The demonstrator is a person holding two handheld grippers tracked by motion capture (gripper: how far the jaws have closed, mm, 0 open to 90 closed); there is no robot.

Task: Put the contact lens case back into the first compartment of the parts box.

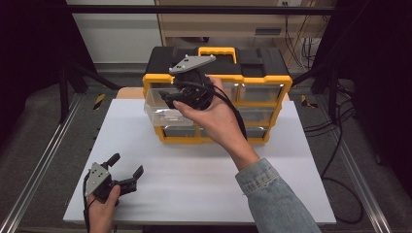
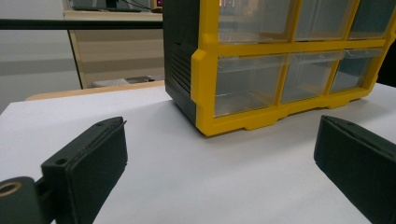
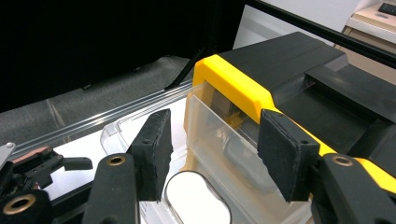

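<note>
A yellow-and-black organizer (image 1: 218,92) with clear drawers stands at the far side of the white table (image 1: 194,179), its black lid carrying a yellow handle (image 1: 217,51). The top-left drawer (image 1: 163,104) is pulled out toward the near side, well proud of the yellow frame. The right gripper (image 1: 171,98) sits over that open drawer, held by the person's right hand (image 1: 214,116), whose denim sleeve (image 1: 277,199) comes in from the near right. In the right gripper view, the clear drawer (image 3: 219,154) lies between and below the two black pads (image 3: 154,149), which stand a little apart on either side of it; I cannot tell whether they press on its walls. A white, rounded object (image 3: 196,200) rests inside the drawer, near its front. Over at the near left of the table, the left gripper (image 1: 127,169) rests low by the tabletop in the person's left hand (image 1: 102,208), its jaws spread wide with nothing between them, well apart from the organizer. The left gripper view looks along the bare white table toward the organizer's lower left corner (image 2: 205,126).
</note>
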